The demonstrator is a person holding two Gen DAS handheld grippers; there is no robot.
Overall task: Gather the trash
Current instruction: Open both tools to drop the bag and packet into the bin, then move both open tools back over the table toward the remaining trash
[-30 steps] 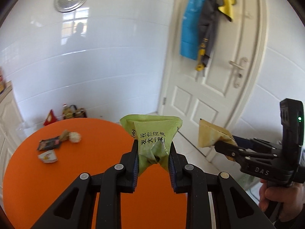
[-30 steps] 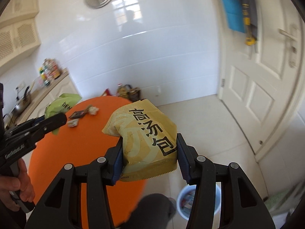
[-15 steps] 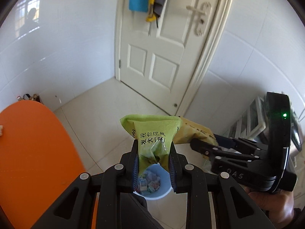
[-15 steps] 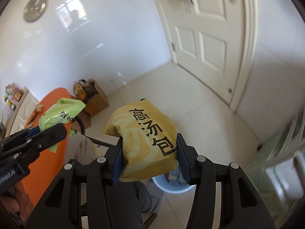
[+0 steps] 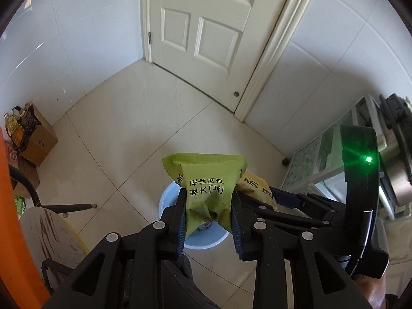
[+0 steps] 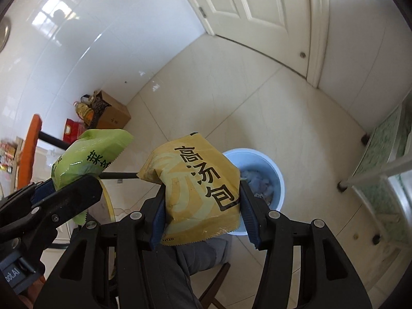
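Observation:
My left gripper point(image 5: 208, 206) is shut on a green snack packet point(image 5: 206, 180), held above a light blue trash bin point(image 5: 167, 198) on the floor. My right gripper point(image 6: 202, 200) is shut on a yellow soup packet point(image 6: 198, 180), just left of and above the same bin point(image 6: 267, 170), which holds several wrappers. In the right wrist view the left gripper point(image 6: 46, 200) and the green packet point(image 6: 90, 154) are at the left. In the left wrist view the yellow packet point(image 5: 257, 188) peeks out behind the green one.
The orange table edge point(image 5: 10, 219) is at the far left. A round stool point(image 5: 49, 234) stands beside it. A cardboard box point(image 5: 38, 139) with bottles sits by the wall. A white door point(image 5: 206, 31) is ahead. A shelf rack point(image 6: 381, 154) is at the right.
Both grippers have swung from the orange table down toward the floor and now hold their packets over the blue bin. The bin looks closer and larger than half a second ago.

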